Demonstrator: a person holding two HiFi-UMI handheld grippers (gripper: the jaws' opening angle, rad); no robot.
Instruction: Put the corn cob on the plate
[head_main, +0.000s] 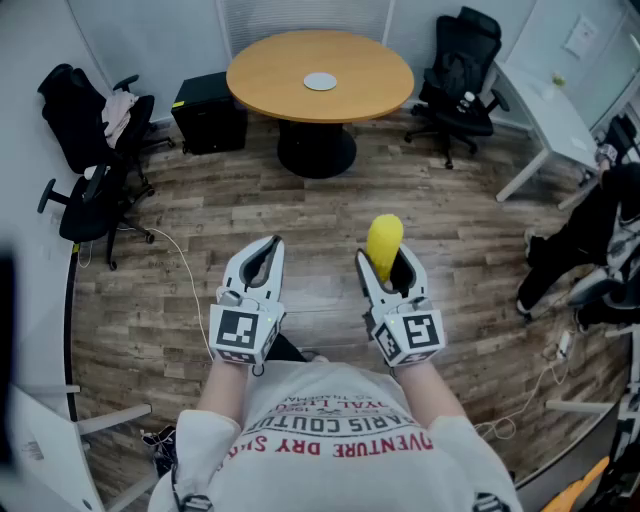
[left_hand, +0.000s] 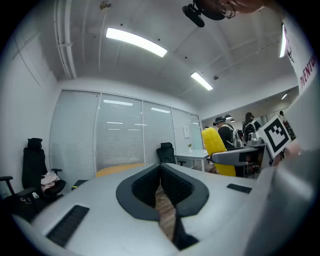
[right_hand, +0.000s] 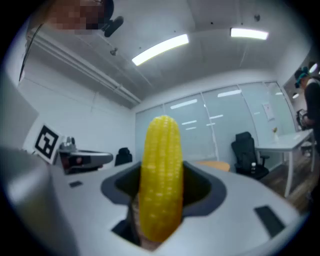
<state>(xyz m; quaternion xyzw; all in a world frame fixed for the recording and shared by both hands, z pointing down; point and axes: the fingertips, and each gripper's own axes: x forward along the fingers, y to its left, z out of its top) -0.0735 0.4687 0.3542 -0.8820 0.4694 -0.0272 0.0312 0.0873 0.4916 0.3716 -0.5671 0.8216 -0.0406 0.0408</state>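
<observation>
A yellow corn cob (head_main: 383, 243) stands upright between the jaws of my right gripper (head_main: 386, 264), which is shut on it, held level in front of the person's chest. In the right gripper view the corn cob (right_hand: 160, 175) fills the middle, its tip rising above the pads. My left gripper (head_main: 266, 248) is beside it to the left, shut with nothing in it. From the left gripper view the corn cob (left_hand: 216, 142) shows off to the right. A small white plate (head_main: 320, 81) lies on the round wooden table (head_main: 265, 70) far ahead across the floor.
Wood-plank floor lies between the person and the table. A black office chair (head_main: 462, 70) stands right of the table, and another chair (head_main: 95, 140) draped with clothes stands at the left. A black box (head_main: 208, 112) sits by the table's left. A white desk (head_main: 548, 110) is at the far right.
</observation>
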